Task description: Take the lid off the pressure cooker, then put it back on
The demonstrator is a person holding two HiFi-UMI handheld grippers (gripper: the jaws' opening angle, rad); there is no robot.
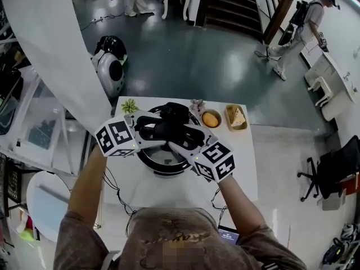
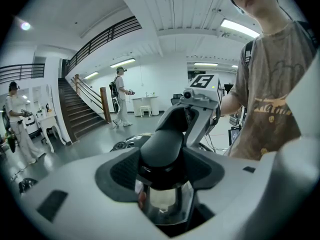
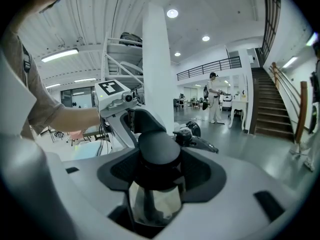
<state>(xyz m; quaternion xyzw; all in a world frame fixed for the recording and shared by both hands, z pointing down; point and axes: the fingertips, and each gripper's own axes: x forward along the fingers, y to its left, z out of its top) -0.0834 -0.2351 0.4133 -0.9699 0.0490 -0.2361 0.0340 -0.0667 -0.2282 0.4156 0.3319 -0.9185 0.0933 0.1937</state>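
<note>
Straight ahead at 12 o'clock, close to the body, both tools meet over the pressure cooker (image 1: pixel 163 165), which stands on a white table (image 1: pixel 239 173). The left gripper (image 2: pixel 165 166) comes in from 9 o'clock and its dark pads (image 2: pixel 120 171) pinch one end of the cooker's black handle (image 2: pixel 167 144), with shiny metal showing just beneath. The right gripper (image 3: pixel 159 166) comes in from 4 o'clock and pinches the other end of the same handle, so the two face each other with the handle between them. Whether the lid sits on the pot or hangs just clear of it, I cannot tell.

Along the table's far edge stand a small green plant (image 1: pixel 130 106) at 11 o'clock, an orange bowl (image 1: pixel 211 118) at 1 o'clock and a wooden dish (image 1: pixel 236 117) just beside it. Farther off, a white round machine (image 1: pixel 109 69) rests on the grey floor at 11 o'clock, a staircase (image 1: pixel 228 4) rises at 12 o'clock, and a person (image 1: pixel 304 24) walks at 2 o'clock.
</note>
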